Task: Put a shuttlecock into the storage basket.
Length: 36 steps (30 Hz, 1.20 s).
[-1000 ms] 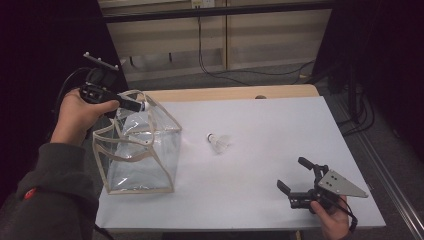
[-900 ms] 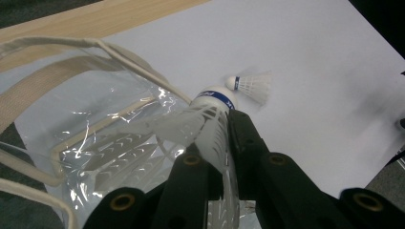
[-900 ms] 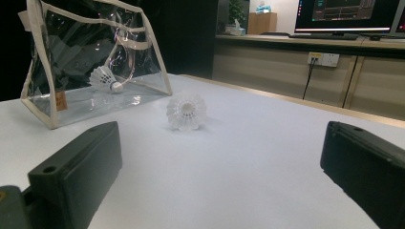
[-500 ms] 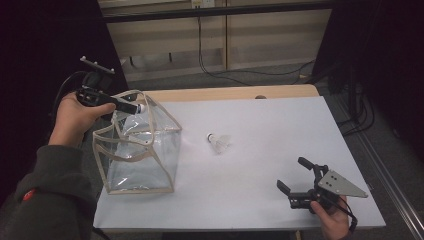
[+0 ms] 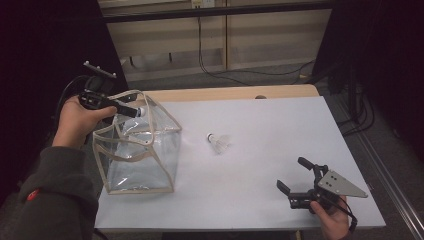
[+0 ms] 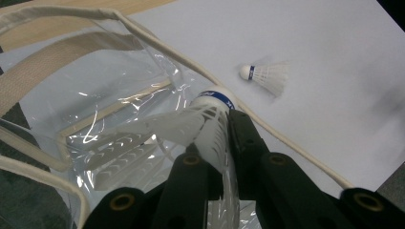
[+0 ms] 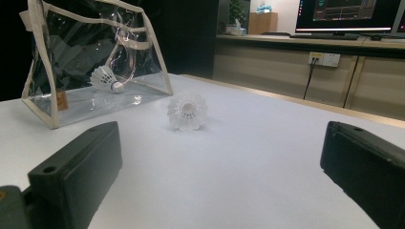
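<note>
Over clear bag (image 5: 137, 150) at counter's left edge, left tongs (image 6: 224, 119) clench shuttlecock (image 6: 210, 124) by skirt; feathers light, crushable. Right tongs (image 5: 295, 181) released.

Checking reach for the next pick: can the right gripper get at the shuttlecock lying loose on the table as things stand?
Probably yes: the right gripper is open and the loose shuttlecock lies on bare table straight ahead, nothing between.

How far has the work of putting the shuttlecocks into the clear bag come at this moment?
Done: one white feather shuttlecock seems to lie inside the clear plastic bag with beige trim. In hand: the left gripper is shut on a second shuttlecock over the bag's open top. Left: a third shuttlecock lies on the white table; the right gripper rests open nearby.
</note>
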{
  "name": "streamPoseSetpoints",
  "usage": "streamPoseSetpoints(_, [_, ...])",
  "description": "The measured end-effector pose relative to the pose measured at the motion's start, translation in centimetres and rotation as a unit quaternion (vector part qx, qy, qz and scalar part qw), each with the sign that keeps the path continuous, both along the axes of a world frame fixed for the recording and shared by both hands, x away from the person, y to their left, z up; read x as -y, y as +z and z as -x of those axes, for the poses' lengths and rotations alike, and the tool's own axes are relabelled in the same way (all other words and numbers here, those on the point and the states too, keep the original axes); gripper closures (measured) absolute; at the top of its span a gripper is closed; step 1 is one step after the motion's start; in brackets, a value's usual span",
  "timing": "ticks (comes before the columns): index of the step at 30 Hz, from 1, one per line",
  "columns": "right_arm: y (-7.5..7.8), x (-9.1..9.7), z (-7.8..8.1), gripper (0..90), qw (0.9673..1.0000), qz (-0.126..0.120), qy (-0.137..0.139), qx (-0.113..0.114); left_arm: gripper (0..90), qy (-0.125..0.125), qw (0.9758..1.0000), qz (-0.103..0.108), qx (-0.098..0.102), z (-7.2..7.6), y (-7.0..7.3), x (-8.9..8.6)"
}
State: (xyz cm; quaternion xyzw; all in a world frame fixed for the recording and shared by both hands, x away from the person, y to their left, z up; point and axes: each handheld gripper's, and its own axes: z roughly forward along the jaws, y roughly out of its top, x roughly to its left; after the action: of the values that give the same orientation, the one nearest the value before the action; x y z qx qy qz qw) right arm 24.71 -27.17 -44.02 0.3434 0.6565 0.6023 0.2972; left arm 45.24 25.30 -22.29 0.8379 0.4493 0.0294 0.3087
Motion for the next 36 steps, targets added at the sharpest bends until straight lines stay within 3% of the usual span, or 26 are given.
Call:
streamPoseSetpoints(24, [0.0, -0.1, 0.0, 0.4, 1.0, 0.003, 0.0, 0.0, 85.1, 0.003, 0.9998, -0.008, -0.019, -0.3, -2.1, -0.3])
streamPoseSetpoints(36, [0.0, 0.0, 0.0, 0.4, 1.0, 0.001, -0.001, -0.001, 85.1, 0.002, 0.9997, -0.009, -0.022, -0.3, -2.5, -0.3])
